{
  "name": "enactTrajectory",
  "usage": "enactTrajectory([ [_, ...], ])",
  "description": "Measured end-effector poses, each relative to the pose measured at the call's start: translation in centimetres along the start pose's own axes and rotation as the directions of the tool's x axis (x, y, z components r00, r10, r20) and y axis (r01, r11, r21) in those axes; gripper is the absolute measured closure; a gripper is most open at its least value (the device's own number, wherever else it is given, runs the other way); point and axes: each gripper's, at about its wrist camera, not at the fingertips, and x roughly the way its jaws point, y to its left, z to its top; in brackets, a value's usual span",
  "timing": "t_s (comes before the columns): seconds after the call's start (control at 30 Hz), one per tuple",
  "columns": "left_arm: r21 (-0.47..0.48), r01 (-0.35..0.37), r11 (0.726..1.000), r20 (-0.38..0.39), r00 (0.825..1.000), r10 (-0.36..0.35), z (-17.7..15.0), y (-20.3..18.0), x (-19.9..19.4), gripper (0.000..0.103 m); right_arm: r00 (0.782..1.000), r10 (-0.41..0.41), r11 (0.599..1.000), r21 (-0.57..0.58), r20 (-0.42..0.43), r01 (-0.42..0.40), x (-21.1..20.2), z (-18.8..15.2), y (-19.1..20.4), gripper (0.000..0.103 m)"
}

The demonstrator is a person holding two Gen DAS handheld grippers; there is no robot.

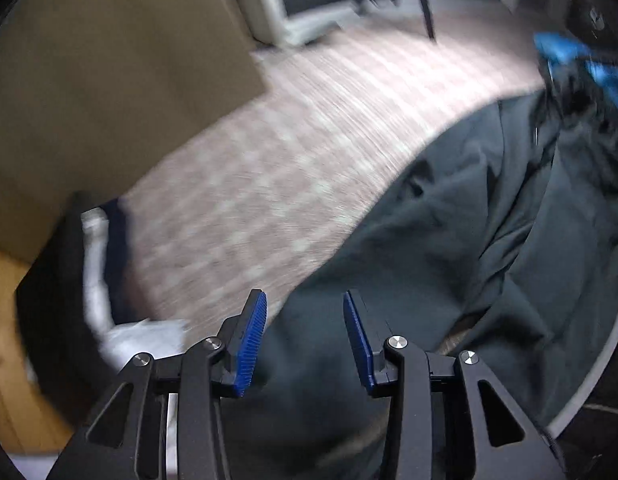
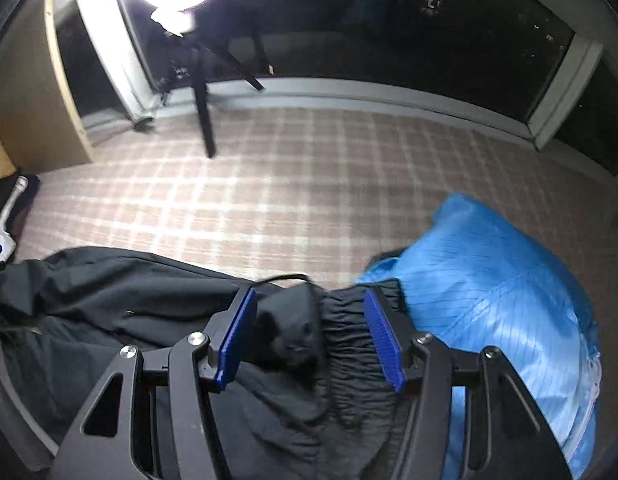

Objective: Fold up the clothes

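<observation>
The dark trousers [image 2: 121, 292] lie stretched across a pink-and-white checked bed cover [image 2: 277, 184], their legs running off to the left in the right wrist view and their gathered elastic waistband [image 2: 345, 328] bunched toward the right. The right gripper [image 2: 309, 336] points steeply down over that waistband with its jaws spread apart; the blue ribbed pads [image 2: 383, 340] stand on either side of the bunched fabric and drawcord, and neither pad presses on it. Just beside the waistband, on the right, lies a bright blue garment [image 2: 489, 280] with thin dark stripes, its edge touching the dark cloth. In the left wrist view the left gripper [image 1: 305, 340] hangs over the other end of the trousers [image 1: 449, 232], its jaws parted with only dark fabric showing below the gap, nothing pinched between the blue pads [image 1: 251, 344]. That view is smeared with motion blur. To its left, at the edge of the bed cover, lies a small heap of dark and white clothing [image 1: 97, 272]. Behind the bed, black tripod legs [image 2: 205, 120] stand in front of a dark window [image 2: 389, 32], beside a wooden panel [image 2: 65, 80].
</observation>
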Motion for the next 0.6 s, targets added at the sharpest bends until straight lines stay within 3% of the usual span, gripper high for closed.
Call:
enactTrajectory([
  [0.13, 0.062, 0.071, 0.996, -0.055, 0.996, -0.068, 1.4, -3.5, 4.6, 0.067, 0.999, 0.043, 0.999, 0.025, -0.024, -0.042, 0.2, 0.0, -1.1, 0.042],
  [0.2, 0.077, 0.106, 0.991, -0.089, 0.991, -0.099, 1.5, -4.7, 5.5, 0.101, 0.999, 0.045, 0.999, 0.014, -0.027, -0.045, -0.3, 0.0, -1.3, 0.041],
  [0.4, 0.003, 0.128, 0.992, -0.039, 0.991, -0.128, 1.0, -4.0, 4.2, 0.103, 0.996, 0.04, 0.999, 0.002, -0.081, -0.04, 1.2, -0.1, -1.1, 0.037],
  [0.43, -0.025, 0.127, 0.992, -0.02, 0.992, -0.128, 1.0, -3.4, 3.7, 0.103, 0.995, 0.05, 0.999, -0.012, -0.091, -0.052, 1.3, -0.3, -0.9, 0.044],
  [0.47, -0.053, 0.127, 0.99, -0.002, 0.992, -0.127, 1.0, -2.8, 3.2, 0.103, 0.993, 0.061, 0.998, -0.026, -0.101, -0.064, 1.4, -0.5, -0.8, 0.08],
  [0.5, -0.075, 0.131, 0.989, 0.015, 0.991, -0.13, 1.0, -2.3, 2.7, 0.103, 0.992, 0.078, 0.996, -0.035, -0.102, -0.082, 1.3, -0.7, -0.7, 0.101],
  [0.6, -0.106, 0.119, 0.987, 0.054, 0.992, -0.113, 0.6, -1.1, 1.1, 0.103, 0.992, 0.105, 0.993, -0.049, -0.071, -0.109, -0.3, -1.1, -0.7, 0.099],
])
